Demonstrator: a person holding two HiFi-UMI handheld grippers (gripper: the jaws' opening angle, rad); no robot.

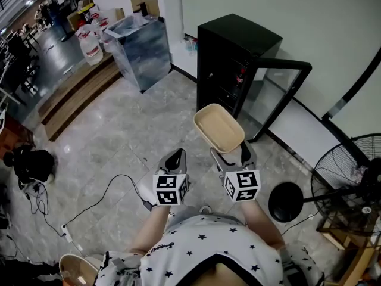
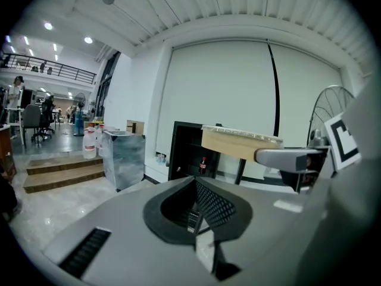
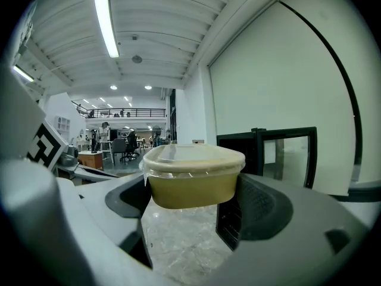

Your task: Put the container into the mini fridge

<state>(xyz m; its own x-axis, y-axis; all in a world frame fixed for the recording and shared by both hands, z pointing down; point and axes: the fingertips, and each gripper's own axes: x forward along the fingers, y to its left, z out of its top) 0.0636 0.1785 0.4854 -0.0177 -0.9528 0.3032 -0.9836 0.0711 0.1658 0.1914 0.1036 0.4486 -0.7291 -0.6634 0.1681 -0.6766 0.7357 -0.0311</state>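
My right gripper (image 1: 233, 151) is shut on a tan container (image 1: 219, 128) with a clear lid and holds it up level above the floor. In the right gripper view the container (image 3: 193, 174) sits between the two jaws of that gripper (image 3: 191, 190). The black mini fridge (image 1: 237, 47) stands ahead against the wall, its glass door (image 1: 280, 94) swung open to the right; a red bottle (image 2: 203, 162) shows inside. My left gripper (image 1: 175, 156) hangs just left of the right one, shut and holding nothing (image 2: 199, 210). From the left gripper view the container (image 2: 241, 142) appears at the upper right.
A standing fan (image 1: 351, 171) and a round black base (image 1: 287, 201) are at the right. A plastic-wrapped box (image 1: 140, 49), water jugs (image 1: 90, 40) and wooden steps (image 1: 77, 91) lie to the left of the fridge. A cable (image 1: 101, 198) runs across the marble floor.
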